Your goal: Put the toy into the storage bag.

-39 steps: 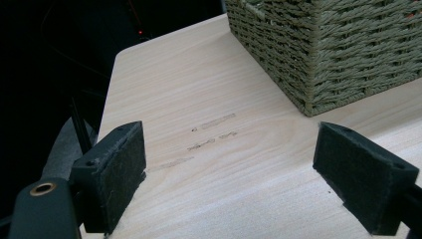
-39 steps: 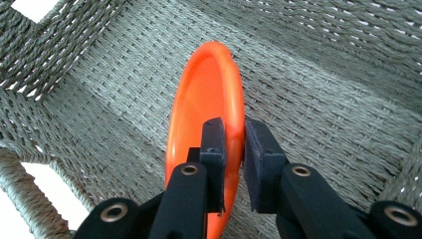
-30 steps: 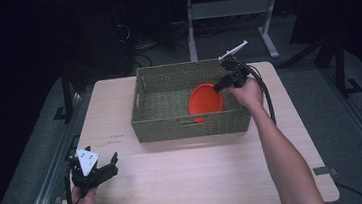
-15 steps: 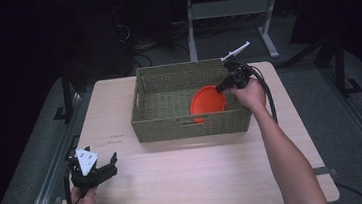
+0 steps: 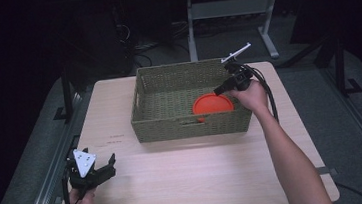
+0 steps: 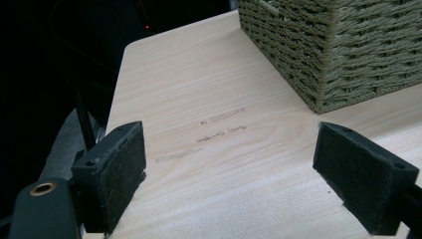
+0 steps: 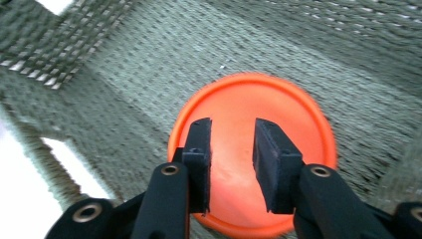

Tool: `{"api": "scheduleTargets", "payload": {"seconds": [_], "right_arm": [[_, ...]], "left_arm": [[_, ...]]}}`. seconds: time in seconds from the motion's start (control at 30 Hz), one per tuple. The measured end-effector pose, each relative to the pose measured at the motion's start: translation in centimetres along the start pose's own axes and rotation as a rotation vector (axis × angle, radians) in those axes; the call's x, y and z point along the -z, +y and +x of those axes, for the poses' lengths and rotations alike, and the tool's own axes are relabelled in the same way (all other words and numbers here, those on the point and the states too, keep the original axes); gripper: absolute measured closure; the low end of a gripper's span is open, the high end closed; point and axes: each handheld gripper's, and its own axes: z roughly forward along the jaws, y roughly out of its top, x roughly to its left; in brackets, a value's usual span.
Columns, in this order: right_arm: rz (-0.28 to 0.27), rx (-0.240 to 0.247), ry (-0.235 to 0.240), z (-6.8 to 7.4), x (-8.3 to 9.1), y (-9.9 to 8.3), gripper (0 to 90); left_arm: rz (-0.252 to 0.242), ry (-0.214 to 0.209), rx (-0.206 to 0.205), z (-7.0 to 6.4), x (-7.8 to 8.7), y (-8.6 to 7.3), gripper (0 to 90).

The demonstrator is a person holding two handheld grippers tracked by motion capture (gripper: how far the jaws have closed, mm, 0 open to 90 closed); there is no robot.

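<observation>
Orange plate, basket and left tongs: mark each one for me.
Orange plate (image 7: 278,119), right gripper view, on its flat middle.
Basket (image 5: 186,126), high view, on its near outer wall.
Left tongs (image 6: 229,174), left gripper view, midway between the open tips.

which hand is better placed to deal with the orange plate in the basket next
Right. The right tool is inside the woven basket, jaws slightly apart just above the orange plate. The left tool sits open near the table's front left corner, away from the basket.

orange plate (image 5: 212,103), flat in woven basket (image 5: 167,85)
</observation>
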Motion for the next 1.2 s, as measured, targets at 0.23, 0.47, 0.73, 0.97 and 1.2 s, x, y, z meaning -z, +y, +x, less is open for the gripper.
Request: {"api": "scheduleTargets", "payload": {"seconds": [0.23,0.47,0.73,0.97,1.2], "right_arm": [[-0.014,-0.001,0.042,0.1,0.6,-0.4,60.2],[-0.037,0.015,0.069,0.4,2.0,-0.9,52.8],[-0.038,0.028,0.068,0.7,3.1,-1.5,46.0],[-0.062,0.032,0.113,0.9,4.3,-2.5,38.4],[-0.079,0.024,0.148,0.9,4.9,-3.2,34.8]], "left_arm": [[0.004,0.004,0.002,0.1,0.1,0.0,12.8],[0.003,-0.002,-0.006,0.0,-0.1,0.0,12.8],[0.007,0.000,-0.013,-0.1,0.0,0.0,12.8],[0.010,-0.003,-0.013,-0.1,-0.1,0.0,12.8],[0.011,0.000,-0.011,-0.1,0.0,0.0,12.8]]}}
